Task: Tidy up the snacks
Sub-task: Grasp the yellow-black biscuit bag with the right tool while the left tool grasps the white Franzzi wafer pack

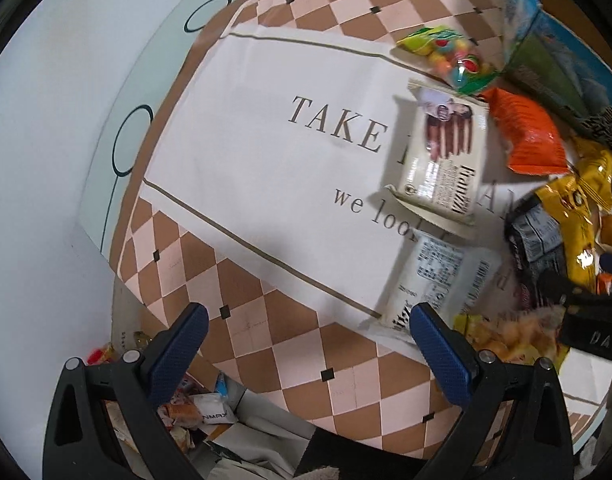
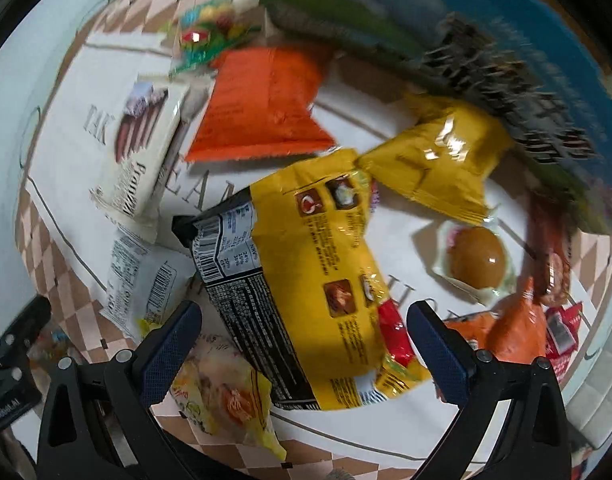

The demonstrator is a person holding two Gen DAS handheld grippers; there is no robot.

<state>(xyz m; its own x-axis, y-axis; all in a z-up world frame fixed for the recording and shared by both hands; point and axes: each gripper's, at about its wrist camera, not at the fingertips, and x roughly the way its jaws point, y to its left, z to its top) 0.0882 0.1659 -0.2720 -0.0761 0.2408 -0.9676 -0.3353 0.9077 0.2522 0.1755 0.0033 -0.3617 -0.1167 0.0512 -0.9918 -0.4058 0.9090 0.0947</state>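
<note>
Checkered cloth (image 1: pixel 265 332) covered the bench | snacks lay jumbled at one end: cream box (image 1: pixel 440 152), orange bag (image 2: pixel 261 104), yellow bag (image 2: pixel 301 276) | left hand-held gripper (image 1: pixel 306 344) spread wide, empty | right hand-held gripper (image 2: pixel 301 344) spread wide over yellow bag | sorting seemingly barely begun.

assorted snack packets (image 2: pixel 306 264) lie flat, crowded and overlapping on the checkered cloth (image 1: pixel 265 352).

Lying on the cloth are two white biscuit packs (image 2: pixel 139 148) (image 2: pixel 139 284), two orange bags (image 2: pixel 261 106) (image 2: pixel 514 330), two yellow bags (image 2: pixel 306 272) (image 2: pixel 438 160), one candy bag (image 2: pixel 203 34) at upper left, one wrapped bun (image 2: pixel 474 262) at right.
</note>
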